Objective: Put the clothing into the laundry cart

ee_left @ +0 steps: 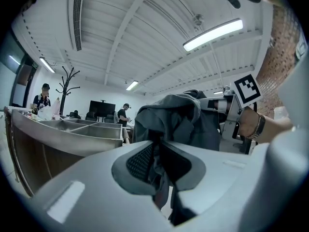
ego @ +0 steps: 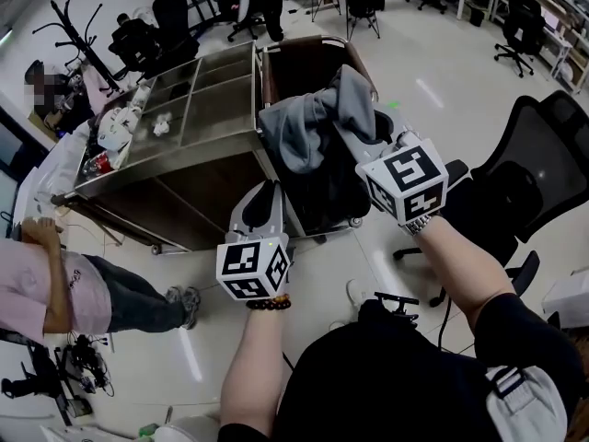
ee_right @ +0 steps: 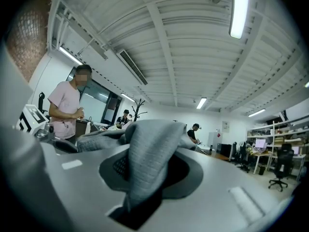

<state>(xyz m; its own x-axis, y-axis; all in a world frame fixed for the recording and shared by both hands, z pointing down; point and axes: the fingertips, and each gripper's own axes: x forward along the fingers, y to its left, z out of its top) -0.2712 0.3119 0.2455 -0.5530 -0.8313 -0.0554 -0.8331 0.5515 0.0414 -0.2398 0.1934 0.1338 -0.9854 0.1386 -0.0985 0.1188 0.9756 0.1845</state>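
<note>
A grey hooded garment hangs bunched over the open brown bag of the laundry cart, its lower part draping down into the bag. My left gripper is at the bag's near left corner, shut on a fold of the cloth, which is pinched between its pads. At the bag's right side my right gripper is shut on another grey fold, which spills up over its jaws. In the left gripper view the right gripper shows just behind the garment.
The cart's steel top has several compartments, with white items at its left end. A person in a pink shirt stands at the left. A black office chair is close on the right. A coat rack stands behind the cart.
</note>
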